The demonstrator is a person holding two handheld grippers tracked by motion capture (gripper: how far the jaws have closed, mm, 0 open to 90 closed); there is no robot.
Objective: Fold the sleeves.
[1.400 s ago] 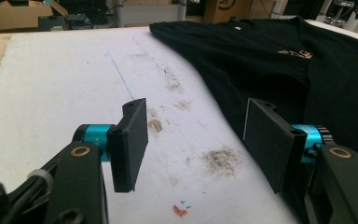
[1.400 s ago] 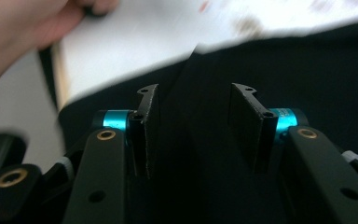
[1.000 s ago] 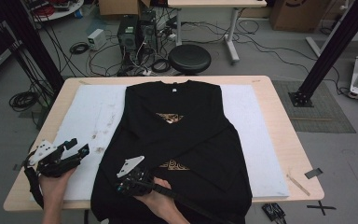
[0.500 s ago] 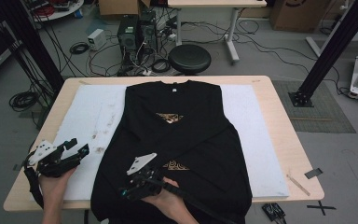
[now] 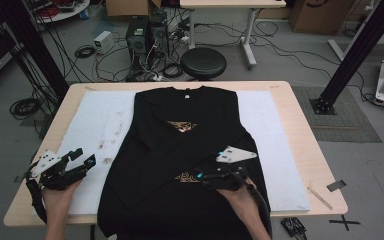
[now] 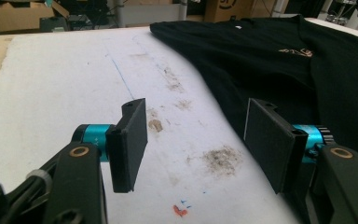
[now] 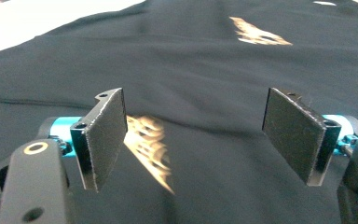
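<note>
A black T-shirt lies flat on the white mat, collar at the far side, with parts of it folded over its front. It carries a gold print on the chest and a second gold mark lower down. My right gripper hovers over the shirt's lower right part, pointing left. Its jaws have just been opening and nothing is between them; the black cloth lies beneath. My left gripper rests open over the bare mat left of the shirt, holding nothing.
The mat covers a wooden table whose front edge is close to both hands. The mat is stained near my left gripper. A round stool, cables and computer cases stand on the floor beyond the far edge.
My right gripper has travelled right across the shirt, from its lower left part to its lower right, and its jaws went from shut to open. The left gripper stayed put.
</note>
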